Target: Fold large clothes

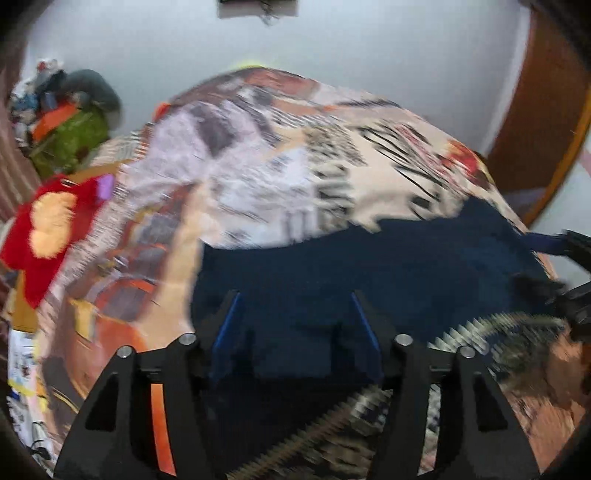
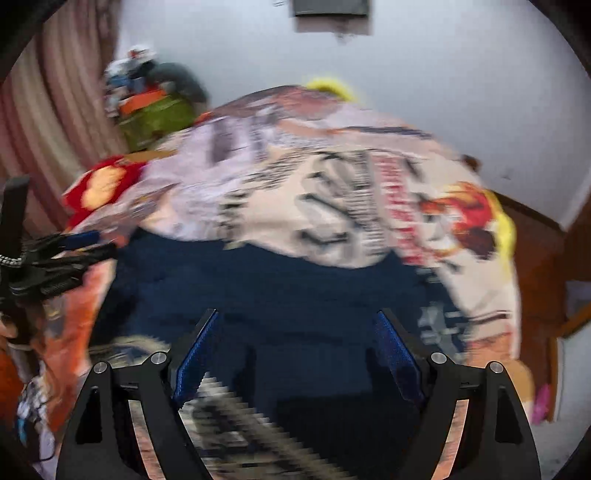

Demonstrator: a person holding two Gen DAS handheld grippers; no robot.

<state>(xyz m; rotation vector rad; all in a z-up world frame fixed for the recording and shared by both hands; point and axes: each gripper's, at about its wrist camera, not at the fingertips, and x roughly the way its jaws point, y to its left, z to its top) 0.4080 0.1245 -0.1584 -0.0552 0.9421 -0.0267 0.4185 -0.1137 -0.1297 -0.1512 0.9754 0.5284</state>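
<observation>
- A bed carried a printed cover of comic-style panels in cream, orange and black; motion blur smeared the print
- A red and yellow soft item lay at the bed's left edge
- A heap of things, green, orange and grey among them, sat in the far left corner, by a striped curtain
- A pale wall rose behind the bed; a dark fixture hung high on it
- Brown woodwork stood at the right
</observation>
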